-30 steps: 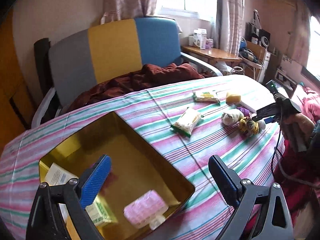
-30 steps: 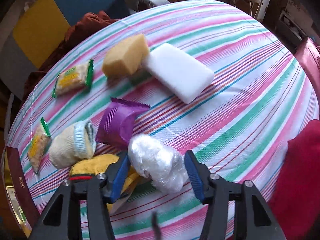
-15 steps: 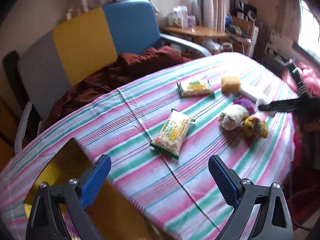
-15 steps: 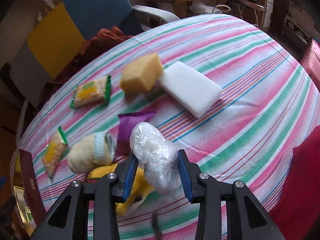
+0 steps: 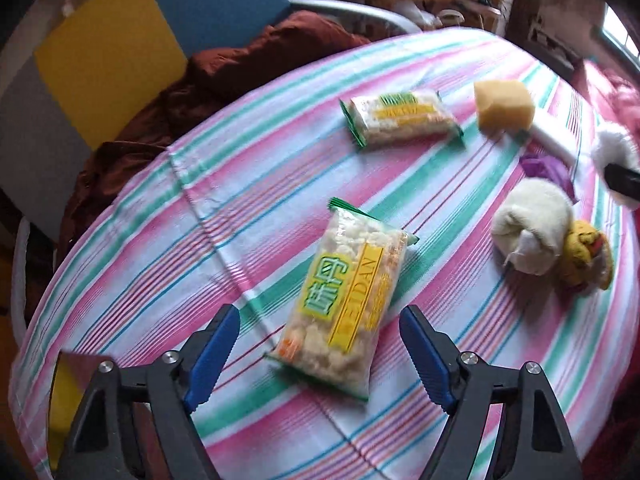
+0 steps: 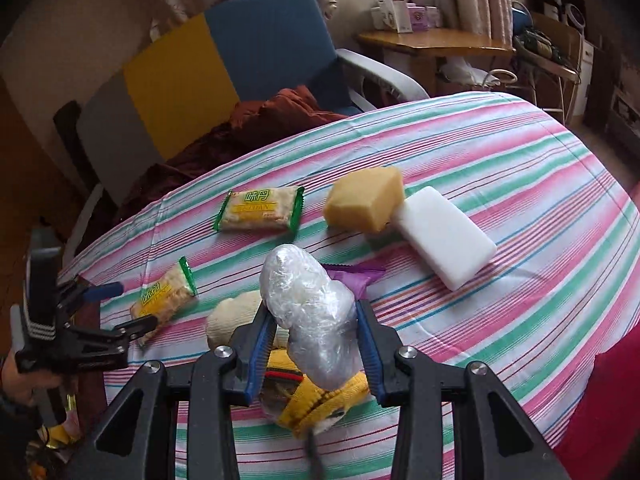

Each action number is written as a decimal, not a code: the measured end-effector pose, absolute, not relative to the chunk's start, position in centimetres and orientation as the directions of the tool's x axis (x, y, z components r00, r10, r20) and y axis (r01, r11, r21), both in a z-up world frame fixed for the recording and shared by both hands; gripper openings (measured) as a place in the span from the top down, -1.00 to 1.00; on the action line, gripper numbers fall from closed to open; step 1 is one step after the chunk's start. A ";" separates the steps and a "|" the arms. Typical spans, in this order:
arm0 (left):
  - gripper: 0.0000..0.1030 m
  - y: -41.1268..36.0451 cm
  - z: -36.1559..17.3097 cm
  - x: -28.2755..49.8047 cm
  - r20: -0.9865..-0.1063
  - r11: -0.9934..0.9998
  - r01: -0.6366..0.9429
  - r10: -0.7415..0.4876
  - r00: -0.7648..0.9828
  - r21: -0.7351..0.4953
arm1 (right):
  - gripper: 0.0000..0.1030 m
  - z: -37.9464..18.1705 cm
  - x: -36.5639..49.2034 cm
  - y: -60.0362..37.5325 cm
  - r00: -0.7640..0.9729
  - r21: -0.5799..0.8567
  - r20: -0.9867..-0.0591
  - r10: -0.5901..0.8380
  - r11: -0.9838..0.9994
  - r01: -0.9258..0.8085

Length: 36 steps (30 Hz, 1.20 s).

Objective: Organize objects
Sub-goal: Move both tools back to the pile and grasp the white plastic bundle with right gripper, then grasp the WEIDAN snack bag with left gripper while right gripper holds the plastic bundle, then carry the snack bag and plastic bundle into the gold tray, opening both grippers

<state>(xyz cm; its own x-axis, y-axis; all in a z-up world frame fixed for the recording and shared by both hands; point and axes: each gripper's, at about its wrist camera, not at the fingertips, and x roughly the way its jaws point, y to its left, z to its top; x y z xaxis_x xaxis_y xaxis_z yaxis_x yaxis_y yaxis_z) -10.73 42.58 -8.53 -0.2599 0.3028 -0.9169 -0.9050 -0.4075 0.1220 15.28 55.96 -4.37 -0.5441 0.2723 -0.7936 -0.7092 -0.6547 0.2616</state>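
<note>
Now I see the desk (image 6: 540,168) under its striped cloth, a white block (image 6: 444,236) and yellow sponge (image 6: 362,204) on it. My left tongs (image 5: 320,354) hang apart over a snack packet (image 5: 346,304). My right tongs (image 6: 316,350) clamp a plastic-wrapped bundle (image 6: 310,312), probably lifted clear.

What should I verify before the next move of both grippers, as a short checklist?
1. Right gripper grips the clear plastic-wrapped bundle: ok, blue pads press both sides.
2. Bundle is clear of the yellow knitted sock: cannot tell, the bundle hides the gap.
3. Left gripper is open: ok, jaws wide apart.
4. Nearer green-edged snack packet lies between the left fingers: ok, flat on the striped tablecloth.
5. Left pads touch the packet: not ok, both are apart from it.
6. Path to the box: cannot tell, mostly outside the views.
</note>
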 end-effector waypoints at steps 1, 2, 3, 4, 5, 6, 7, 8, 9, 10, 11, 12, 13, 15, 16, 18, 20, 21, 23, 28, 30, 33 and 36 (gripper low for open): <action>-0.60 43.0 -8.9 -10.8 -0.919 -0.400 -0.907 0.295 -0.263 0.132 | 0.23 -4.4 15.3 56.0 -0.547 0.265 -0.793 0.270 -0.656 -0.707; -0.60 43.3 -9.2 -10.8 -0.920 -0.395 -0.908 0.289 -0.264 0.137 | 0.23 -4.3 15.5 56.0 -0.549 0.267 -0.791 0.269 -0.655 -0.707; -0.60 43.6 -9.5 -10.9 -0.922 -0.391 -0.910 0.284 -0.262 0.138 | 0.23 -4.3 15.6 56.0 -0.552 0.270 -0.790 0.268 -0.655 -0.705; -0.59 43.8 -9.8 -11.1 -0.924 -0.387 -0.911 0.279 -0.262 0.141 | 0.23 -4.2 15.6 56.0 -0.554 0.273 -0.788 0.266 -0.656 -0.704; -0.49 44.0 -10.1 -11.2 -0.927 -0.380 -0.915 0.278 -0.250 0.133 | 0.23 -4.2 15.6 56.0 -0.556 0.274 -0.787 0.266 -0.657 -0.702; -0.26 44.2 -10.1 -11.3 -0.932 -0.371 -0.923 0.287 -0.220 0.103 | 0.23 -4.2 15.5 55.9 -0.558 0.272 -0.786 0.268 -0.661 -0.700; -0.06 44.2 -9.9 -11.3 -0.933 -0.365 -0.928 0.302 -0.194 0.075 | 0.23 -4.1 15.5 55.9 -0.559 0.270 -0.784 0.269 -0.664 -0.697; 0.09 44.3 -9.8 -11.2 -0.931 -0.365 -0.928 0.307 -0.196 0.075 | 0.23 -4.0 15.5 55.8 -0.562 0.267 -0.782 0.270 -0.670 -0.693; 0.12 44.3 -9.7 -11.0 -0.929 -0.364 -0.927 0.303 -0.212 0.093 | 0.23 -3.9 15.5 55.7 -0.565 0.266 -0.779 0.271 -0.674 -0.690; 0.13 44.3 -9.7 -10.7 -0.928 -0.360 -0.928 0.305 -0.215 0.097 | 0.23 -3.8 15.5 55.6 -0.569 0.266 -0.777 0.270 -0.678 -0.685; 0.14 44.1 -9.7 -10.5 -0.928 -0.357 -0.930 0.311 -0.206 0.087 | 0.23 -3.7 15.4 55.4 -0.575 0.266 -0.773 0.269 -0.685 -0.678; 0.15 43.9 -9.5 -10.2 -0.927 -0.358 -0.930 0.319 -0.199 0.076 | 0.23 -3.6 15.3 55.3 -0.579 0.265 -0.770 0.268 -0.691 -0.673; 0.15 43.5 -9.2 -9.8 -0.923 -0.363 -0.929 0.330 -0.200 0.071 | 0.23 -3.5 15.3 55.2 -0.583 0.265 -0.767 0.267 -0.697 -0.667; 0.15 42.5 -8.2 -8.8 -0.912 -0.371 -0.928 0.363 -0.190 0.045 | 0.23 -3.4 15.1 54.9 -0.596 0.268 -0.760 0.258 -0.711 -0.650; 0.15 42.1 -7.8 -8.5 -0.908 -0.374 -0.927 0.376 -0.185 0.034 | 0.23 -3.4 14.9 54.8 -0.602 0.269 -0.758 0.251 -0.720 -0.639; 0.15 41.2 -6.7 -7.5 -0.897 -0.386 -0.922 0.401 -0.188 0.021 | 0.23 -3.3 14.5 54.2 -0.611 0.264 -0.755 0.237 -0.743 -0.615; 0.15 40.3 -5.5 -6.6 -0.882 -0.395 -0.919 0.430 -0.193 0.008 | 0.23 -3.2 14.1 53.7 -0.619 0.258 -0.753 0.223 -0.766 -0.589; 0.15 39.8 -4.8 -6.1 -0.874 -0.404 -0.915 0.446 -0.196 -0.001 | 0.23 -3.2 13.9 53.4 -0.624 0.256 -0.751 0.215 -0.777 -0.575; 0.15 38.6 -3.5 -5.7 -0.857 -0.431 -0.902 0.473 -0.203 -0.024 | 0.23 -3.2 13.5 52.8 -0.628 0.250 -0.751 0.201 -0.794 -0.553; 0.15 33.5 -0.7 -4.4 -0.812 -0.502 -0.863 0.521 -0.261 -0.045 | 0.23 -3.6 13.0 52.0 -0.624 0.244 -0.761 0.176 -0.815 -0.526; 0.15 31.6 -0.2 -4.6 -0.797 -0.534 -0.843 0.534 -0.280 -0.062 | 0.23 -3.7 12.9 51.9 -0.623 0.244 -0.764 0.170 -0.817 -0.522; 0.15 28.1 0.7 -4.9 -0.775 -0.593 -0.801 0.543 -0.323 -0.081 | 0.23 -3.8 12.7 51.4 -0.620 0.240 -0.768 0.157 -0.828 -0.507; 0.15 23.9 1.3 -5.7 -0.758 -0.654 -0.749 0.540 -0.365 -0.105 | 0.23 -3.7 12.1 50.6 -0.611 0.228 -0.778 0.144 -0.842 -0.489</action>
<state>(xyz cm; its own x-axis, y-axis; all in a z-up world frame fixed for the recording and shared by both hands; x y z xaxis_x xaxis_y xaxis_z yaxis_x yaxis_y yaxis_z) -5.66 23.89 1.26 -0.3651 0.5398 -0.7585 -0.7487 -0.6545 -0.1053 12.13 50.55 -3.72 -0.6114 0.1437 -0.7782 -0.4886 -0.8421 0.2284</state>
